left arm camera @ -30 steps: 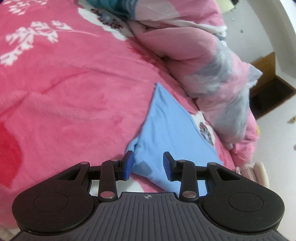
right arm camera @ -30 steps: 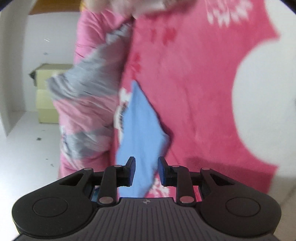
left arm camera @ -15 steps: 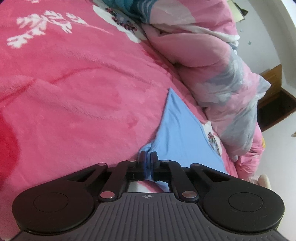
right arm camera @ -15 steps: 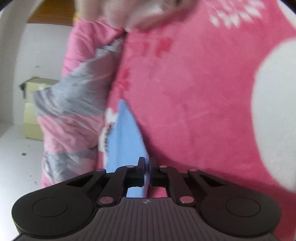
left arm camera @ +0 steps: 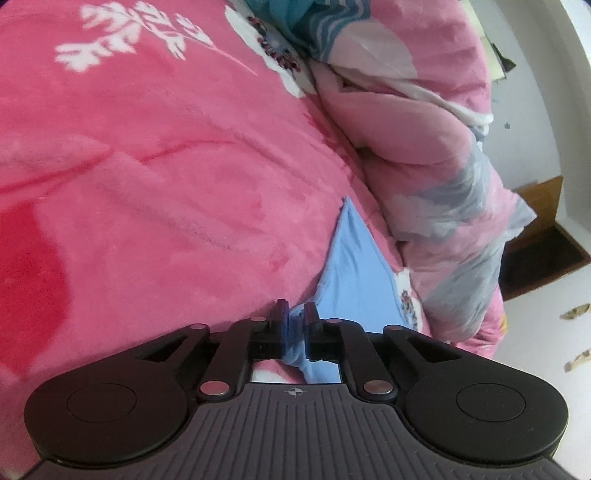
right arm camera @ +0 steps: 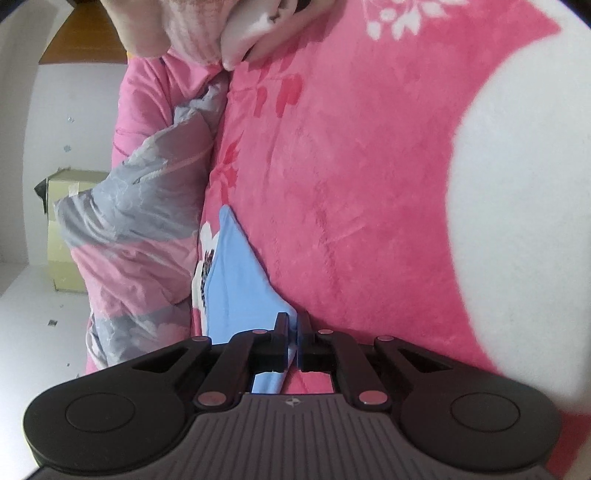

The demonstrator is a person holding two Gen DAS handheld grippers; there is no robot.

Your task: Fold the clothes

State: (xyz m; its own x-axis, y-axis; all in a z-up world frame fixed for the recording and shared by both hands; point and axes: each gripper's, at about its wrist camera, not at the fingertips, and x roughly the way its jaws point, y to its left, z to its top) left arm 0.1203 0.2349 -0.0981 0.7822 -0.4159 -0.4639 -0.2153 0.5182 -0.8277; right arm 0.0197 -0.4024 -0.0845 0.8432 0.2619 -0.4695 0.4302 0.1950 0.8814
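Note:
A light blue garment (left arm camera: pixel 354 273) lies flat on the pink fleece blanket (left arm camera: pixel 166 177), next to a bunched quilt. My left gripper (left arm camera: pixel 294 321) is shut on a bunched near corner of the garment. In the right wrist view the same blue garment (right arm camera: pixel 240 284) stretches away from me, and my right gripper (right arm camera: pixel 291 328) is shut on its near edge. The cloth hangs down between both pairs of jaws.
A rolled pink and grey quilt (left arm camera: pixel 443 184) lies along the bed edge beside the garment; it also shows in the right wrist view (right arm camera: pixel 140 229). A cardboard box (right arm camera: pixel 62 229) stands on the white floor. A sleeved arm (right arm camera: pixel 192 29) shows at the top.
Both grippers went from open to shut on the blue garment's near edge. The views have since shifted slightly, with the cloth pulled up between the jaws.

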